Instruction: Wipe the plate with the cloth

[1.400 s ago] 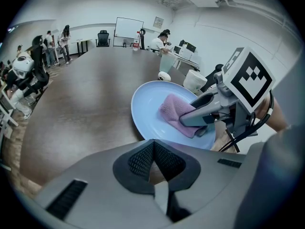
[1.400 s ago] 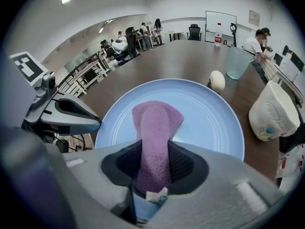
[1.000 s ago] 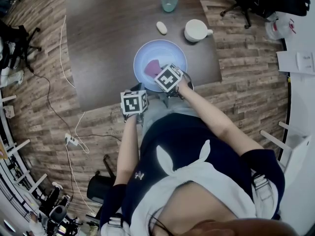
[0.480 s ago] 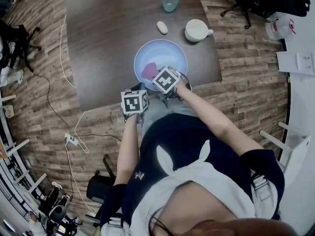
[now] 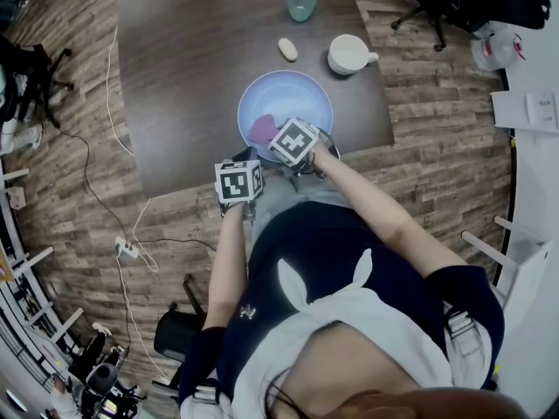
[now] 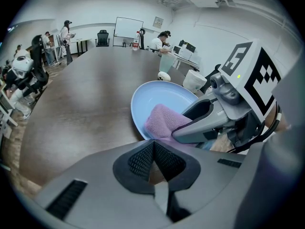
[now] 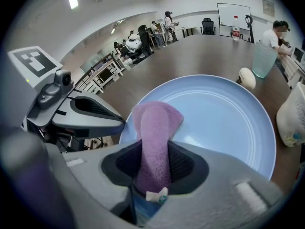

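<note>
Cloth pinched, its end on the plate's near-left part

Right gripper (image 7: 153, 165) has its jaws clamped on the purple cloth (image 7: 155, 123), whose free end lies on the blue plate (image 7: 224, 123) by the near-left rim; left gripper (image 6: 153, 162) hangs at the near edge of the table (image 5: 192, 77), jaws pressed together on nothing. To wipe well, I judge, press the cloth flat; sweep overlapping arcs over the bare far and right parts; steady the rim if the plate slides. Count: one plate, one cloth, one mug (image 5: 350, 54), one cup (image 5: 301, 3), one pale oval lump (image 5: 286, 49), two grippers.
</note>
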